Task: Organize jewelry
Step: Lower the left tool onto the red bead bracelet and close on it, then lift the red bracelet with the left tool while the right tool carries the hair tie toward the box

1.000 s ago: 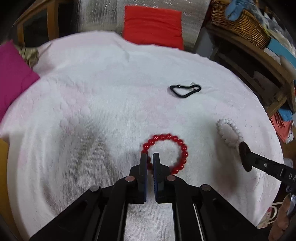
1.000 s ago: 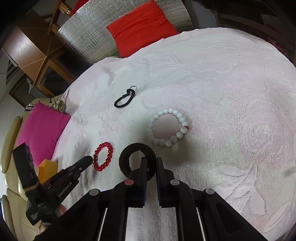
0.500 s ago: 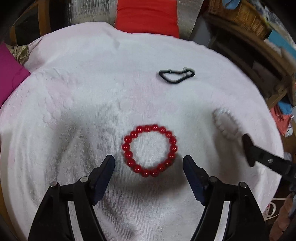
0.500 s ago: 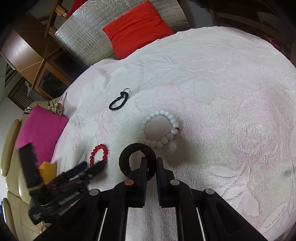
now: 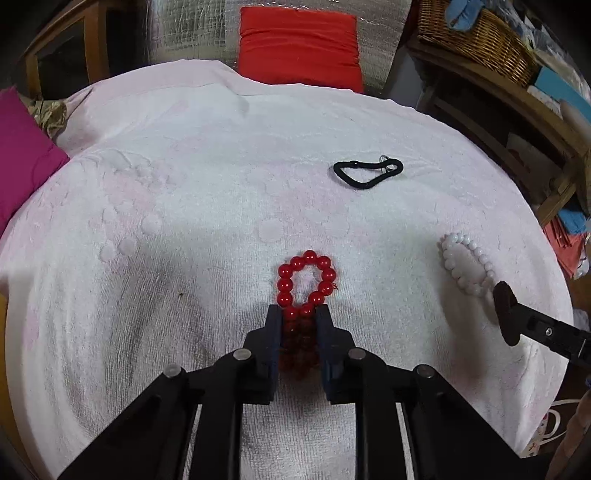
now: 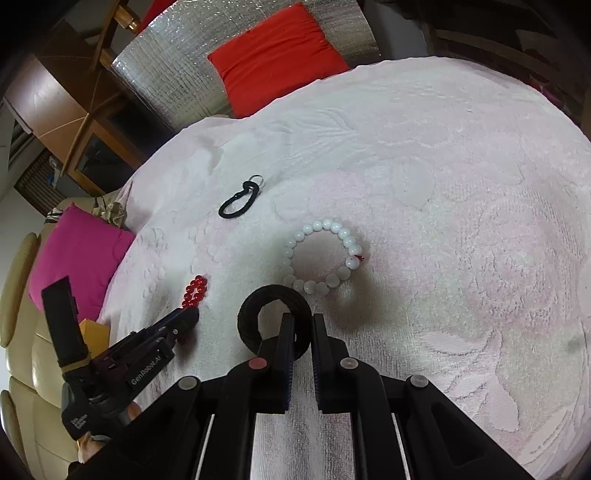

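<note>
My left gripper is shut on the red bead bracelet, squeezing it into a narrow loop on the white towel. The bracelet also shows in the right wrist view, with the left gripper behind it. My right gripper is shut on a black ring-shaped hair tie, seen in the left wrist view too. A white bead bracelet lies just beyond the hair tie; it also shows in the left wrist view. A black carabiner clip lies farther back, also in the right wrist view.
A red cushion and silver padding stand behind the towel. A magenta cushion lies at the left. A wicker basket sits on a wooden shelf at the right.
My left gripper opened wide around the red bracelet, then closed on it, pinching it into a narrow loop. The right gripper has kept hold of the black hair tie.
</note>
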Tool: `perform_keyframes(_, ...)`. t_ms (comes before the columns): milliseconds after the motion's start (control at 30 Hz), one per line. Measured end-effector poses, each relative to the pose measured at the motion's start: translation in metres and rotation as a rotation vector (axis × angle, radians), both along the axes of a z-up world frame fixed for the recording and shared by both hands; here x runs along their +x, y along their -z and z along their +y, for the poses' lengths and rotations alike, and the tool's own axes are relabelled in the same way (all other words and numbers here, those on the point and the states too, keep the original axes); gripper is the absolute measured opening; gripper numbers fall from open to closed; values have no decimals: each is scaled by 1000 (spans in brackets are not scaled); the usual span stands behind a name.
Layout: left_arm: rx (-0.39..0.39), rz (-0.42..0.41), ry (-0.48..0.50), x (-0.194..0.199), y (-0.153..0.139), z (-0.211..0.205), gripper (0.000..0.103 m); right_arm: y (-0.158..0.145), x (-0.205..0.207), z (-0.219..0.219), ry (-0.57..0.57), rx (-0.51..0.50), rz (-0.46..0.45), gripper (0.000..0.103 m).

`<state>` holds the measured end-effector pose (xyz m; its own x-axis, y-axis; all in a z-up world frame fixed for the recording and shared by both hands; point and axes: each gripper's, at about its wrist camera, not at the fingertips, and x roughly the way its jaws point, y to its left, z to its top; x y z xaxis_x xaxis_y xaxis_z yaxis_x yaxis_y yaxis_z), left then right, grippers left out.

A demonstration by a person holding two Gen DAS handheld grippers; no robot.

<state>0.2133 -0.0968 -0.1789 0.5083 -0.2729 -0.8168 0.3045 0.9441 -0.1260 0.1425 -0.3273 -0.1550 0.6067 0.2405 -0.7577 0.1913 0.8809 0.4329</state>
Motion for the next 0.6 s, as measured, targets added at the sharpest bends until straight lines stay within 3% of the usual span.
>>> perform_keyframes(100,-12,-1,-11,-2,-3,8,19,-1,0,2,-4,1,-5,10)
perform_keyframes(167,-24,-18,-17,-4,-9,14,9,-2,0,3,-5,2,-9,10)
perform_keyframes(600,-11,-59,-23,-15,-22,35,9,-3,4,24,-43,-2,-18,10)
